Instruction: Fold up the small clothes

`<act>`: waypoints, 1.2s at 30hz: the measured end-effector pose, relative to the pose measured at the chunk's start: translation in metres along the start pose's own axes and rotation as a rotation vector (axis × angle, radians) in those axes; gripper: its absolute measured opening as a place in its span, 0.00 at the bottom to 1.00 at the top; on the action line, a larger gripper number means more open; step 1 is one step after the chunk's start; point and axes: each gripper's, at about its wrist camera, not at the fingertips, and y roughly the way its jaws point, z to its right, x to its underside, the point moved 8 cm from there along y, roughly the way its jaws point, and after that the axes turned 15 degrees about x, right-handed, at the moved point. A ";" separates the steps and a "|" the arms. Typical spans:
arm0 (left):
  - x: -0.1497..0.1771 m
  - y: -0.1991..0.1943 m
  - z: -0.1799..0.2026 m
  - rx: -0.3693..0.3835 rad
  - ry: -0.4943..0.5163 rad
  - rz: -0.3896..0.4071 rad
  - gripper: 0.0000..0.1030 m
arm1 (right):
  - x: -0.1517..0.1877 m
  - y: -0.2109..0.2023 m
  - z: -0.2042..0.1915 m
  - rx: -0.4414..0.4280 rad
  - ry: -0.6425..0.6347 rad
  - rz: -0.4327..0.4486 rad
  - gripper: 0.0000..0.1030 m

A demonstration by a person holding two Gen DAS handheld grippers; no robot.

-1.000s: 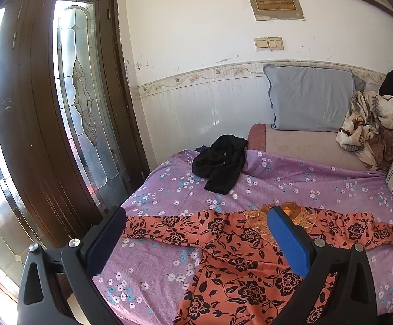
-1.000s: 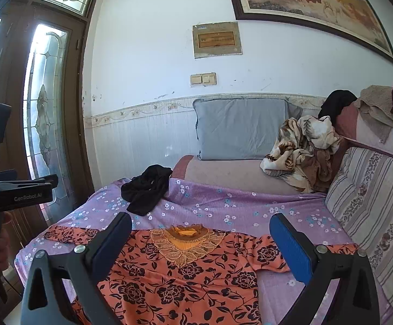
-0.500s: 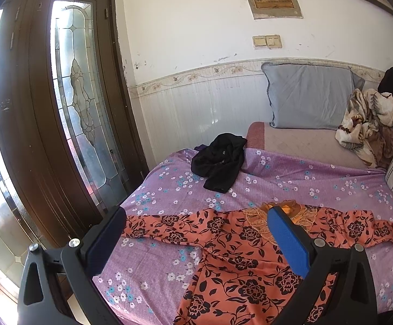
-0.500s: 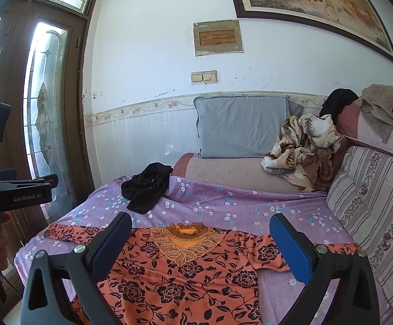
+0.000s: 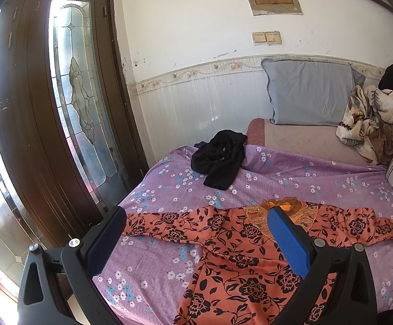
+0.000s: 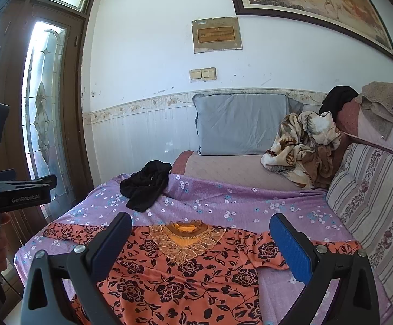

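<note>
The step in hand looks like the approach to a first fold: the orange floral top [image 6: 185, 276] lies face-up and spread flat on the purple flowered bedsheet [image 6: 223, 203], sleeves out to either side, and nothing is gripped yet. To do it well, each gripper should come down on one sleeve near its cuff, pinch only the top's thin cloth and not the sheet beneath, then carry the sleeve inward across the chest without dragging the body out of square.

The right gripper [image 6: 200, 246] hovers above the chest of the top, its jaws spread wide, blue pads clear of the fabric and touching nothing. The left gripper [image 5: 196, 239] hangs over the left sleeve [image 5: 166, 223] and shoulder, jaws likewise spread wide and empty.

Just beyond the grippers sits the embroidered neckline [image 6: 187, 237]. Farther up the sheet a crumpled black garment [image 6: 146, 187] lies well apart from the top. Beyond it a grey pillow [image 6: 239, 124] leans against the wall, with a bundled patterned blanket [image 6: 302, 146] beside it.
</note>
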 end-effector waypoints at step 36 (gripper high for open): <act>0.037 0.081 0.028 0.002 0.063 -0.156 1.00 | 0.021 0.064 0.032 -0.062 0.183 0.018 1.00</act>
